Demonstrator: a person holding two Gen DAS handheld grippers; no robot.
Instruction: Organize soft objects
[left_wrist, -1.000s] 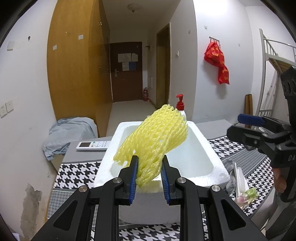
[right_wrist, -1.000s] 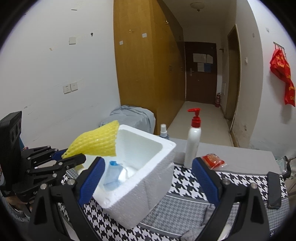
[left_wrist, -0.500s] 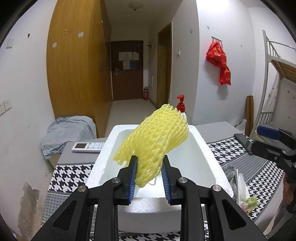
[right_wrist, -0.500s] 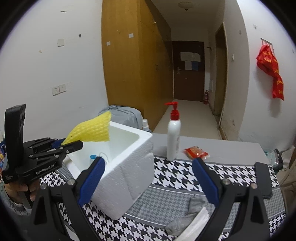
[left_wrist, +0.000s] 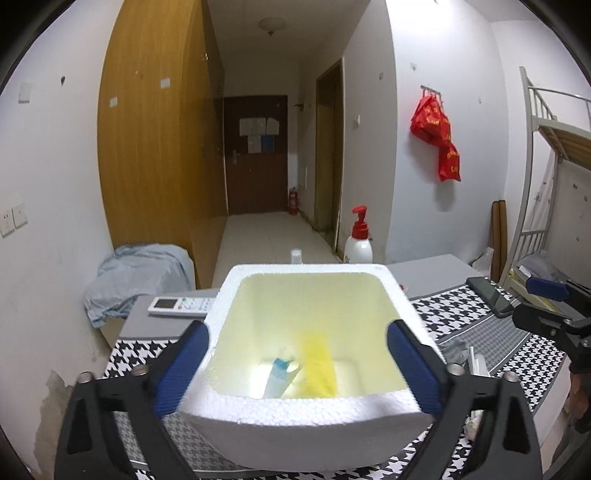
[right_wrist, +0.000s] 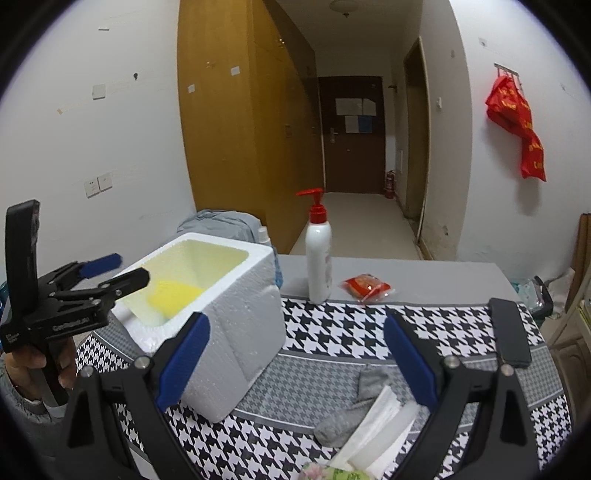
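The yellow foam net (left_wrist: 318, 363) is a motion-blurred shape inside the white foam box (left_wrist: 295, 408), beside a light blue item (left_wrist: 277, 374). It also shows in the right wrist view (right_wrist: 173, 295) inside the box (right_wrist: 240, 332). My left gripper (left_wrist: 297, 369) is open and empty, its fingers astride the box's near wall; it shows at the left in the right wrist view (right_wrist: 110, 271). My right gripper (right_wrist: 295, 363) is open and empty above a grey sock (right_wrist: 354, 404) and white packets (right_wrist: 380, 432).
A pump bottle (right_wrist: 318, 251) and a red packet (right_wrist: 367, 286) stand behind the box. A black phone (right_wrist: 511, 334) lies at the right. A remote (left_wrist: 181, 305) and a blue cloth (left_wrist: 136, 269) lie at the left. The table has a houndstooth cloth (right_wrist: 332, 332).
My left gripper has opened and let go of the yellow foam net, which has dropped into the foam box. The right gripper has drawn back to the right.
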